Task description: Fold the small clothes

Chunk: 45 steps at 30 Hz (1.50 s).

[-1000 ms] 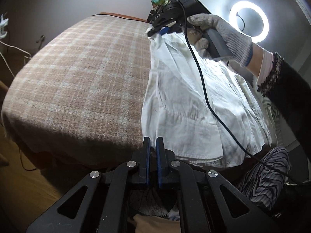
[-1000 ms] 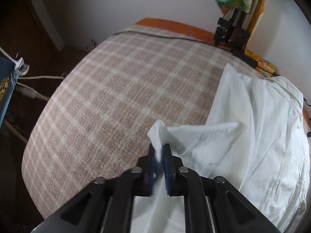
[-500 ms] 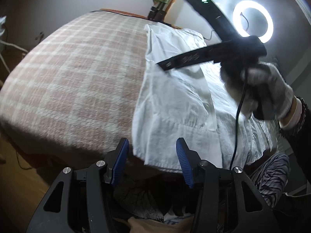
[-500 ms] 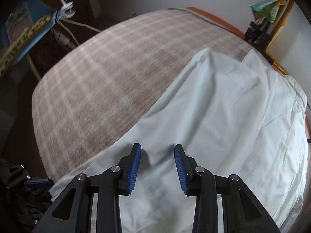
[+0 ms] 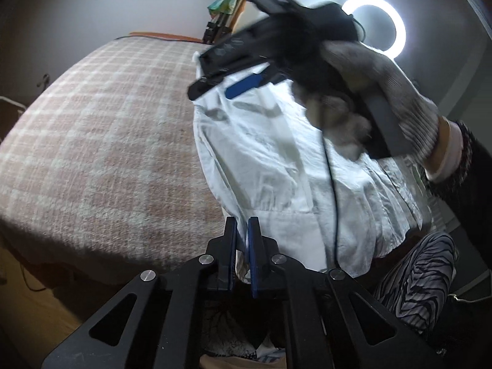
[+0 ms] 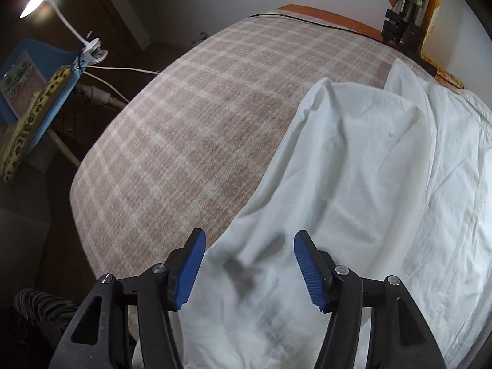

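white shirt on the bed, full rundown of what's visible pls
The white shirt is thin, creased woven fabric with a gathered seam near its hem. It lies spread on the right side of the plaid blanket, hem hanging over the near edge. The left gripper is shut on that hem. The right gripper is open just above a loose fold; contact unclear. Its far edge is rumpled and slightly raised.

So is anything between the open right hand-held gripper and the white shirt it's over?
Nothing visible. The right hand-held gripper hangs open directly over the white shirt on the plaid blanket, with only bare cloth between its fingers. The left hand-held gripper is already shut on the shirt's near edge.
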Each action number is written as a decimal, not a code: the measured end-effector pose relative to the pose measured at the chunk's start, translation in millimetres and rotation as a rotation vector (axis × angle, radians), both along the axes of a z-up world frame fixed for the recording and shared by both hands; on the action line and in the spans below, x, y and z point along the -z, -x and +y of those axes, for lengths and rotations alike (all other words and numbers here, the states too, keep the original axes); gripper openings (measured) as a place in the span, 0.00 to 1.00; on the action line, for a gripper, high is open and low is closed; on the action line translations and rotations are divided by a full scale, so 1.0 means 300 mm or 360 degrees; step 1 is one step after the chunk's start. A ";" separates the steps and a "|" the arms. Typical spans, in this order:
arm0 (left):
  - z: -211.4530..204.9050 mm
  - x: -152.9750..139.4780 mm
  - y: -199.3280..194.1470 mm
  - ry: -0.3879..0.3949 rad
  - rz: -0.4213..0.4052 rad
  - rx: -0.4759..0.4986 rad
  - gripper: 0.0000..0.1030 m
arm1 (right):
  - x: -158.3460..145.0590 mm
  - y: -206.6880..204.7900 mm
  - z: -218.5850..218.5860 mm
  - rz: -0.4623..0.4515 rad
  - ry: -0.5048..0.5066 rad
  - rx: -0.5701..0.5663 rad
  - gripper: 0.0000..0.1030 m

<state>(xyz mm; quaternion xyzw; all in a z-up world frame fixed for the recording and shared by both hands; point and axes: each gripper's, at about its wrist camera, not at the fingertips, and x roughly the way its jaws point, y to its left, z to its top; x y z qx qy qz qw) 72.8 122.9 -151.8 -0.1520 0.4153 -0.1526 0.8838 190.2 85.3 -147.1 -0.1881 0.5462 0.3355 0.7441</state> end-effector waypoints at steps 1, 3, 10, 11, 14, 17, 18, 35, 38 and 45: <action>-0.006 -0.006 0.003 -0.0004 -0.0015 0.0010 0.05 | -0.001 -0.016 0.015 -0.0014 0.0018 0.0012 0.63; -0.017 -0.015 0.007 -0.0011 -0.0035 0.0028 0.05 | -0.004 -0.050 0.044 -0.0059 0.0065 0.0033 0.65; -0.041 -0.020 0.012 -0.0017 -0.0049 0.0077 0.04 | -0.018 -0.199 0.103 -0.0112 0.0130 0.0202 0.66; -0.040 -0.021 0.013 -0.0014 -0.0050 0.0082 0.04 | -0.024 -0.220 0.112 -0.0154 0.0153 0.0223 0.67; -0.044 -0.028 0.016 -0.0009 -0.0056 0.0101 0.04 | -0.039 -0.283 0.121 -0.0210 0.0188 0.0289 0.67; -0.048 -0.039 0.021 0.0011 -0.0067 0.0117 0.04 | -0.041 -0.337 0.125 -0.0246 0.0224 0.0342 0.65; -0.047 -0.042 0.022 0.0016 -0.0069 0.0120 0.04 | -0.038 -0.354 0.121 -0.0235 0.0222 0.0351 0.64; -0.153 -0.124 0.010 0.0074 -0.0151 0.0282 0.04 | -0.121 -0.435 -0.178 -0.0150 -0.0143 0.0502 0.11; -0.215 -0.140 0.006 0.0046 -0.0186 0.0370 0.04 | -0.156 -0.427 -0.294 -0.0159 -0.0237 0.0544 0.11; -0.351 -0.110 -0.016 -0.0016 -0.0137 0.0551 0.04 | -0.116 -0.428 -0.543 -0.0109 -0.0341 0.0703 0.11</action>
